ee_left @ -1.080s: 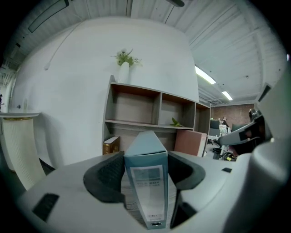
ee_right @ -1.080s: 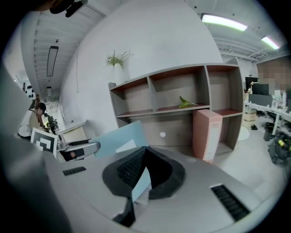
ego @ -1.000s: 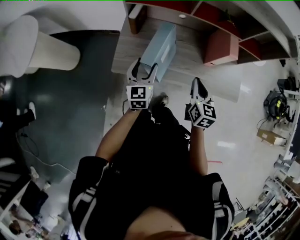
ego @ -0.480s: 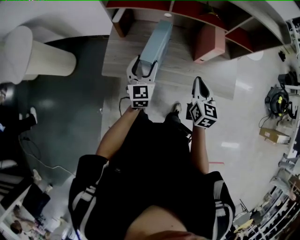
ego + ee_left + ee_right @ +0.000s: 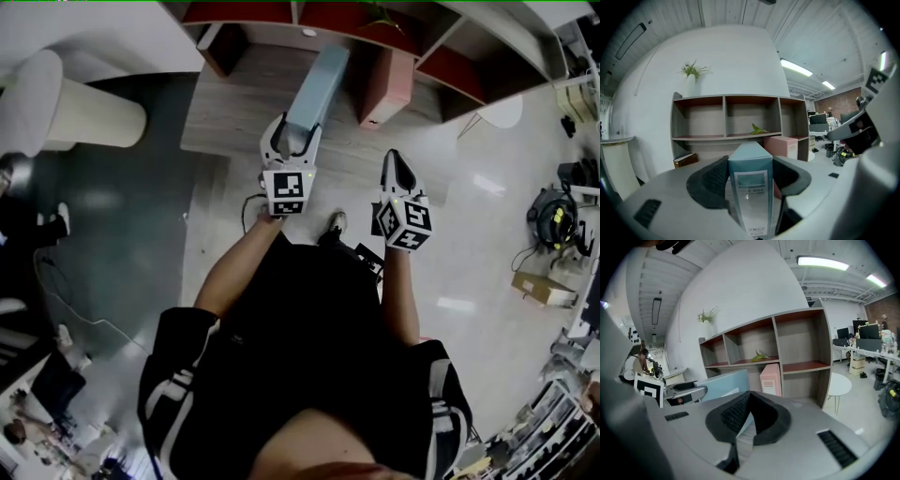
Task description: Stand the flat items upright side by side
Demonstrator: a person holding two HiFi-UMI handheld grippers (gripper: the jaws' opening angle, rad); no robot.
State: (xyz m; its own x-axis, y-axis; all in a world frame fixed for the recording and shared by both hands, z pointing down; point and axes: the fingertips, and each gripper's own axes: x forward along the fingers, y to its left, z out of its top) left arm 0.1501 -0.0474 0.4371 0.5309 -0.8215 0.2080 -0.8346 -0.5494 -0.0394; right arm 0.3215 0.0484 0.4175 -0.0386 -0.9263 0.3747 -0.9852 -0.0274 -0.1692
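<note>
Head view: left gripper clamps blue box; right gripper clenched, empty; pink box one o'clock; shelf nearer than before.

Two file boxes, one pale blue box and one pink box, and a single shelf unit. Two grippers, the left gripper and right gripper; one round white table.

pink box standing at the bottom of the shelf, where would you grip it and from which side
Grip the pink box by its narrow labelled front edge, near the top, coming straight in from the front. It stands upright with that thin face toward the room, so jaws can likely straddle it and press the two broad sides.
</note>
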